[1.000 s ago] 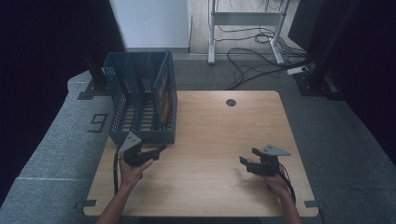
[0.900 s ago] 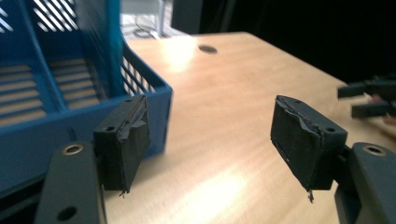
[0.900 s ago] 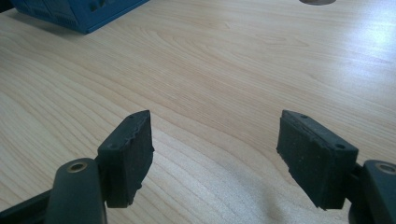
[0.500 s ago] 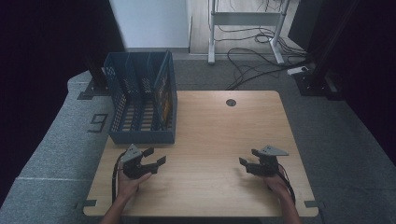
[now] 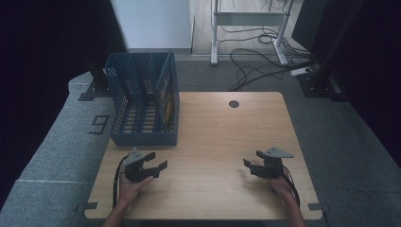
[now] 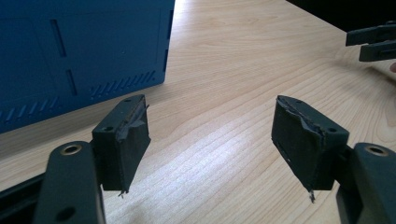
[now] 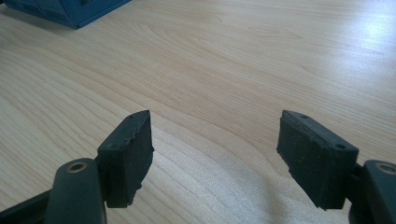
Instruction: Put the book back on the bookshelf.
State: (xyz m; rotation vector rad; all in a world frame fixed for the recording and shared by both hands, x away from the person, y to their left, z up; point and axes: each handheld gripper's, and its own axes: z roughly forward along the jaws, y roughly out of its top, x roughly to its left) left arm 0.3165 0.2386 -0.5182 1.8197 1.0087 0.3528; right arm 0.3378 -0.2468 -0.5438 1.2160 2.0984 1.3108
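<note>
A blue slotted file rack [image 5: 144,105] stands at the table's far left corner, with something orange and dark in its right-hand slot. My left gripper [image 5: 157,160] rests low over the wood just in front of the rack, jaws open and empty; the left gripper view has it [image 6: 212,140] pointing across the table with the rack's blue wall [image 6: 79,56] at upper left. My right gripper [image 5: 253,161] sits near the table's front right, also open with nothing between its pads, aimed left over bare wood [image 7: 212,149].
The wooden table [image 5: 213,132] has a round cable hole [image 5: 233,103] near its far edge. Grey carpet surrounds the table. Cables and a white desk frame [image 5: 250,28] lie on the floor beyond it. In the left gripper view the other gripper [image 6: 373,42] juts in at upper right.
My left gripper has come down and toward the front edge, away from the rack, and settled near the tabletop. The right gripper has stayed where it was.
</note>
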